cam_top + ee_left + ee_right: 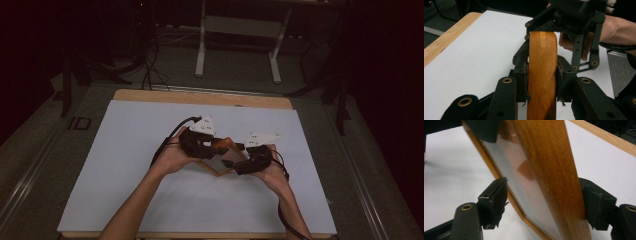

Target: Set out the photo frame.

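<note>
Fingers [520, 75] of the left gripper [541, 77] are clamped flat on both faces of a wooden picture frame [541, 75], one pad on each side of its edge rail. In the right gripper view, the right gripper [544, 202] straddles the same frame: its far finger [596, 202] presses the outer wood rail, while the near finger [495, 200] stands a little off the glass side, so that grip looks loose, not yet closed.

From the high view, both forearms come up from the near edge of the bench [150, 200] and angle inward, the left hand [172, 155] and right hand [270, 167] meeting over the middle of the white sheet [130, 150]. Each wrist is turned so the grippers face one another across the frame.

Held between them, the frame is lifted off the sheet and tilted, one corner pointing down toward the person. Its long axis cannot be told. A pale strip crosses the rail's end in the left gripper view; no writing is legible on it.
</note>
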The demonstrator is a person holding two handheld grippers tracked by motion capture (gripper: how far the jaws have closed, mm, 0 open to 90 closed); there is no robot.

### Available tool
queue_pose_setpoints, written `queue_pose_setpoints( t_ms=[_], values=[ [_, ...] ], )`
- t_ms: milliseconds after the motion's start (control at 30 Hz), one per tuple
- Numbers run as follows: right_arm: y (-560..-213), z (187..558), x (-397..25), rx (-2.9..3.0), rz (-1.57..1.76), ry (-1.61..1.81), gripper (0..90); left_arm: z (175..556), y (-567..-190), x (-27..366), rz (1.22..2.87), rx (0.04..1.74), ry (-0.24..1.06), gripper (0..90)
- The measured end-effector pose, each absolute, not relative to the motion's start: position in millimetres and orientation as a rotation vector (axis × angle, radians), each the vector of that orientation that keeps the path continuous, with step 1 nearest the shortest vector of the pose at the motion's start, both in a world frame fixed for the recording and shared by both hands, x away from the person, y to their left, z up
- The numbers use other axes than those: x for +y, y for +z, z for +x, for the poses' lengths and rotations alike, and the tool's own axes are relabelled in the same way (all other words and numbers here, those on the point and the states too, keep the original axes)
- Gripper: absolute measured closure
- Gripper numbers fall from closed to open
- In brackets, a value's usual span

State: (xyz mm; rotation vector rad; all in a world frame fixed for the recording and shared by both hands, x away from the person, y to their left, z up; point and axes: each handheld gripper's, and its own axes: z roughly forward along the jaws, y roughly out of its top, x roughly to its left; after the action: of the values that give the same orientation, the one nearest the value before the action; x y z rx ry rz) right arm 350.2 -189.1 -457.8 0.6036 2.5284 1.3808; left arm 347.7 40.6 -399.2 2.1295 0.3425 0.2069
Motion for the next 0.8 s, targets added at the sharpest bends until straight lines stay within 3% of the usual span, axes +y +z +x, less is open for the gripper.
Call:
queue_pose_setpoints(
  t_ms=[233,533,800],
  values=[
    [-456,344,-192,2.522,0.571,1.350,36.2,351,-400,45,2.119,0.377,0.202,63.9],
    [-453,339,-201,2.483,0.571,1.369,59.5,358,-404,57,2.064,0.476,0.129,54.2],
    [-454,336,-207,2.478,0.550,1.369,66.8,364,-412,80,1.959,0.538,0.082,42.7]
  ],
)
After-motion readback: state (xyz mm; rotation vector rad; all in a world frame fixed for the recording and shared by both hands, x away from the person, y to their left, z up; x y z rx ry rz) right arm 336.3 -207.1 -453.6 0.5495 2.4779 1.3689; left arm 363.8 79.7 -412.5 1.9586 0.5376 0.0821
